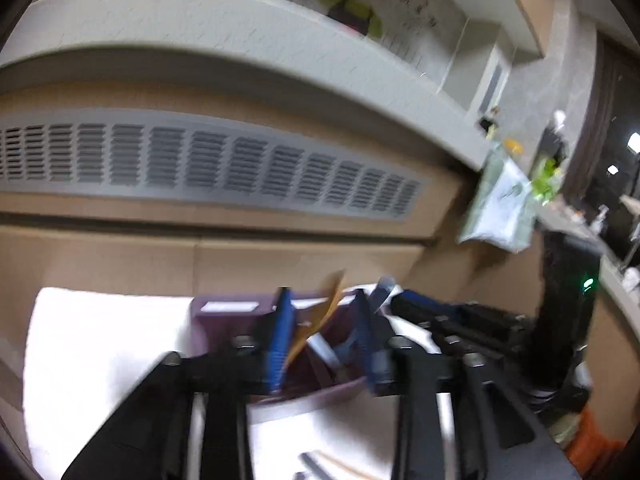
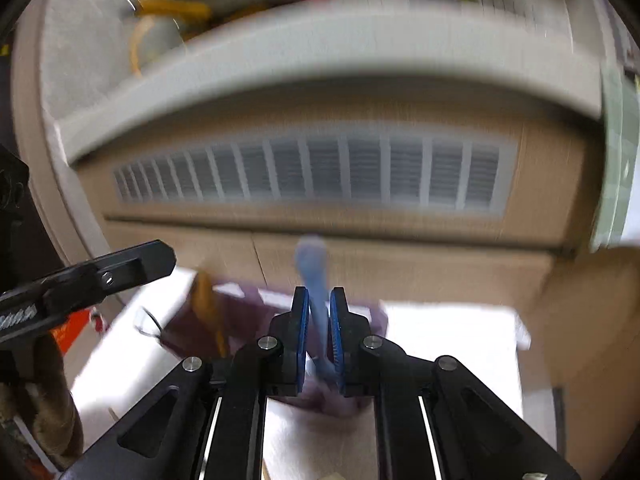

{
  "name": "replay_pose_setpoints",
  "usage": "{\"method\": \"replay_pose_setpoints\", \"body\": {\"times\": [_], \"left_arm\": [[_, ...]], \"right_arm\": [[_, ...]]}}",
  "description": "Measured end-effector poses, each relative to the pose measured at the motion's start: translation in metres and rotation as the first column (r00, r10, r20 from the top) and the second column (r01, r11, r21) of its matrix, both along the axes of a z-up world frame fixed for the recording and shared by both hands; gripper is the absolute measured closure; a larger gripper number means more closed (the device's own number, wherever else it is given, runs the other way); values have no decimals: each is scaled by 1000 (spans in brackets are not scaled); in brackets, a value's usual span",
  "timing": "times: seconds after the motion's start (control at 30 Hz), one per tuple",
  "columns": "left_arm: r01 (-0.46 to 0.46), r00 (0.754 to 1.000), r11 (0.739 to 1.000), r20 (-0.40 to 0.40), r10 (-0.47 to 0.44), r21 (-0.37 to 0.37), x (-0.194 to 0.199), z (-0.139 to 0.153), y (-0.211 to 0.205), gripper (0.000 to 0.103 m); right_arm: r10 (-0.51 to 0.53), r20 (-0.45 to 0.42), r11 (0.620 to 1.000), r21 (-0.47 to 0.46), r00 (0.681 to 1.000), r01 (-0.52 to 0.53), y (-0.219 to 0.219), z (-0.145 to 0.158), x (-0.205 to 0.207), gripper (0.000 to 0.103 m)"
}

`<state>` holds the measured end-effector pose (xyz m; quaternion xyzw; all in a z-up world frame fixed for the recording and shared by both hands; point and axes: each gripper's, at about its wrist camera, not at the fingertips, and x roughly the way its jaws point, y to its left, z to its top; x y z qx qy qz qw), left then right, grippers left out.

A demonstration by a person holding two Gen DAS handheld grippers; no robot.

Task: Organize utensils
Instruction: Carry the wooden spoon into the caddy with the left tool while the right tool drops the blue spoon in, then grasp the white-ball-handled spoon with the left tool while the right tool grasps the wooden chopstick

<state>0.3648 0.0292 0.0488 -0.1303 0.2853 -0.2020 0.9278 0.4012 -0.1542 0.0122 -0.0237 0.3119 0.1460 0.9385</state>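
Note:
A purple utensil holder [image 1: 236, 320] stands on a white table [image 1: 100, 340]. My left gripper [image 1: 324, 336] is open, its blue pads on either side of the holder's right part, where an orange utensil [image 1: 324, 312] and a pale blue one [image 1: 382, 290] stick up. In the right wrist view my right gripper [image 2: 319, 320] is shut on a light blue utensil [image 2: 312, 264], held upright above the purple holder [image 2: 240, 312]. An orange utensil [image 2: 206, 300] leans in the holder's left side. The left gripper's body [image 2: 100, 276] shows at the left.
A beige wall with a long grey vent [image 1: 200, 164] runs behind the table under a grey ledge [image 1: 240, 40]. Loose utensils [image 1: 320, 466] lie on the table near me. A black device [image 1: 568, 300] stands at the right. An orange object [image 2: 72, 330] lies at the left.

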Motion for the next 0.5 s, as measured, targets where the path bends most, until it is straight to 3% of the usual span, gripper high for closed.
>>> {"method": "replay_pose_setpoints", "body": {"times": [0.13,0.3,0.43,0.5], "left_arm": [[-86,996,996,19,86,-5,-17,-6,11,64],[-179,981,977,90,169,116,-67,-18,17,59],[-149,987,981,-36,155,126,-100,-47,27,59],[-173,981,974,-58,183,144,-125,-61,30,59]], "right_arm": [[-13,-5,1000,-1,1000,13,-11,-6,-15,91],[37,-15,999,-11,999,-37,-15,-6,-58,90],[124,-100,992,-28,987,-127,-4,-29,-95,90],[150,-140,987,-32,979,-155,2,-49,-114,90]]}}
